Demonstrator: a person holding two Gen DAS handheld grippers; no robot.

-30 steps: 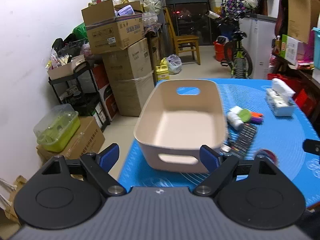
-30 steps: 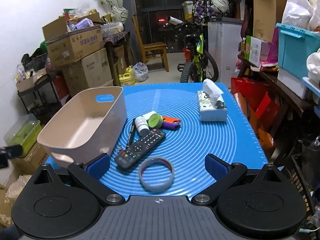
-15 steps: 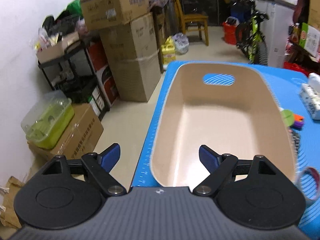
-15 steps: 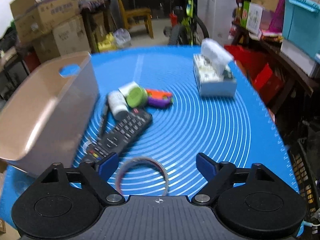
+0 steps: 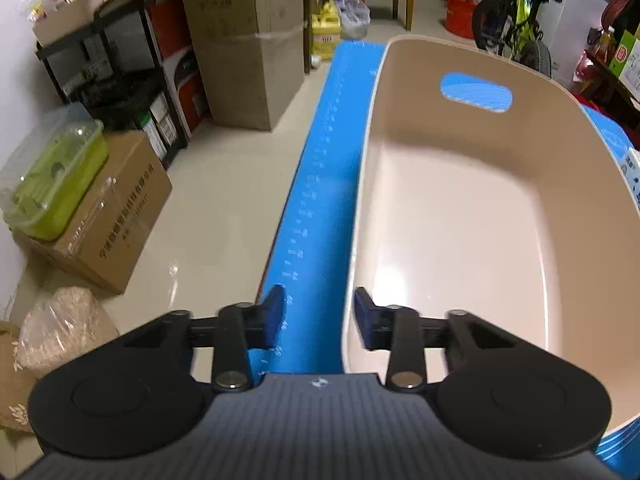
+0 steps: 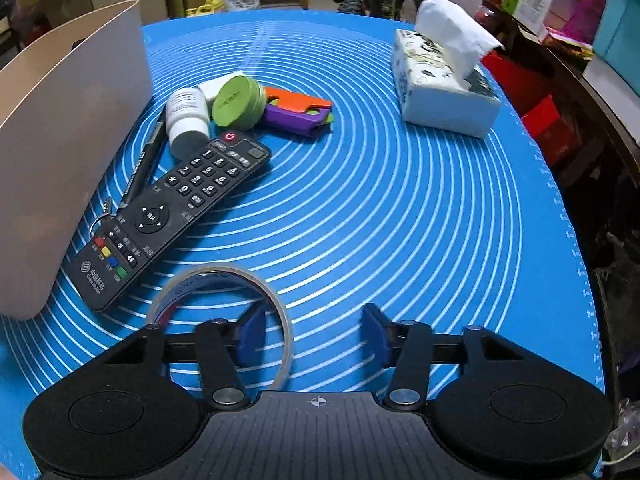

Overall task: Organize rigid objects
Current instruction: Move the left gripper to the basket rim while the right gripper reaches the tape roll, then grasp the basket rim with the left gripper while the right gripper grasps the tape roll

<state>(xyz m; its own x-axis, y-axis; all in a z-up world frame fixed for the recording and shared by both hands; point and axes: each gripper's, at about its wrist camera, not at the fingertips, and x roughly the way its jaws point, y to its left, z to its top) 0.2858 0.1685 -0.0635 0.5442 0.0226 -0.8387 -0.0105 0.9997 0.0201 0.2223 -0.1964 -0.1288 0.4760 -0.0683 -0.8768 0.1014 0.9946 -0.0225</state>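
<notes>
- Your beige bin (image 5: 460, 216) sits at the left edge of the blue surface (image 6: 400, 220), empty. It looks like stiff, light plastic with smooth walls that could slide on the mat. Your left gripper (image 5: 318, 322) straddles its near left rim, one finger inside and one outside; the fingers are closing on that wall but not yet pressing it. The rim is a sound hold; I judge the handle cut-outs would be steadier for lifting.
- The black remote (image 6: 172, 216) lies diagonally just beside the bin. It is rigid, long and moderately light; take it across its narrow width near the middle so it does not tip.
- The tape roll (image 6: 220, 312) lies flat nearest you. Your right gripper (image 6: 314, 336) has its left finger inside the ring and the right one outside, closing with the ring's right wall between them, not yet pinched. It looks thin, light and slick, so squeeze gently on the band.
- The white bottle (image 6: 187, 122) lies on its side and the green tin (image 6: 238, 104) leans against it. Both are hard and round, likely to roll; grip across the body.
- The orange-and-purple toy (image 6: 298, 112) looks like light rigid plastic.
- The black pen (image 6: 144, 164) lies between bin and remote, thin and awkward to reach.
</notes>
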